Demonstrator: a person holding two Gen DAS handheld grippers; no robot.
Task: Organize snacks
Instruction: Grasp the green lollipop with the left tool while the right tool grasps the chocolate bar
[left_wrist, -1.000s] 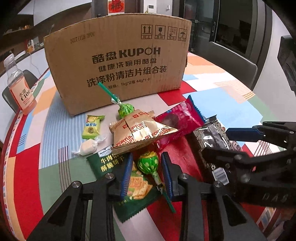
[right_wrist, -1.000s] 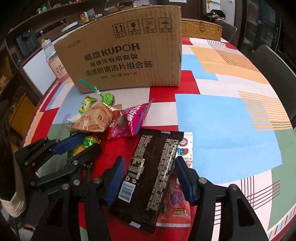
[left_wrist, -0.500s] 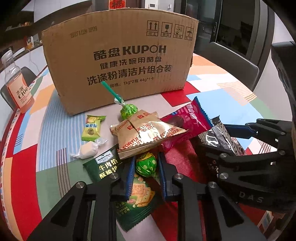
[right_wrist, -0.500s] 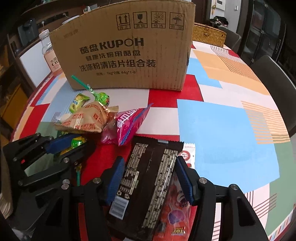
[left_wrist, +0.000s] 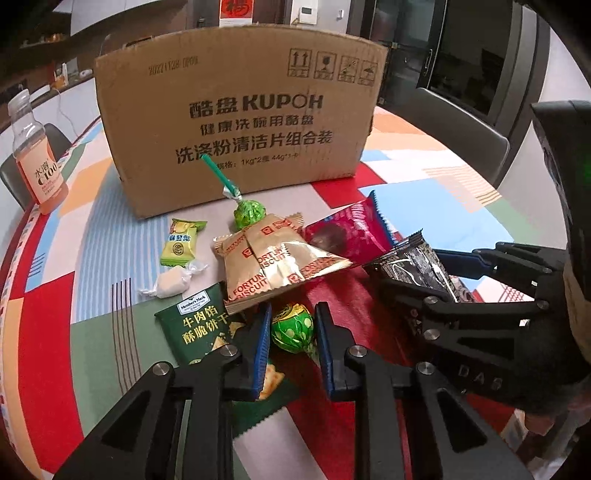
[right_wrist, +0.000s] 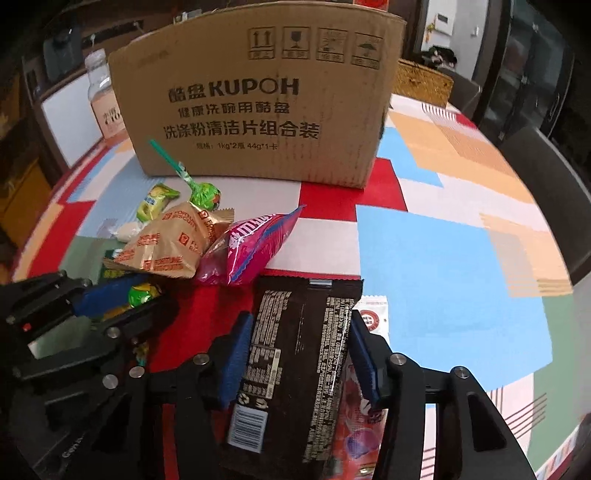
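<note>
Jaws pinch snacks on a patchwork tablecloth (right_wrist: 443, 258) (dim room).

Box (left_wrist: 236, 122): matt brown corrugated cardboard, printed black. Bench (right_wrist: 443, 251): smooth cloth-like cover, matt colour blocks. Black pack (right_wrist: 295, 354): glossy foil-like film, creased. Pink pack (right_wrist: 255, 243): shiny plastic film. Biscuit pack (left_wrist: 273, 262): gold metallic-looking film, glossy. Lollipop (left_wrist: 293, 326): crinkled shiny green wrapper. Green pack (left_wrist: 199, 325): fairly matt film. Bottle (left_wrist: 35, 155): clear plastic, paper-like label. Fingers (left_wrist: 258, 343): matt black plastic, ribbed blue pads, metal screws.
</note>
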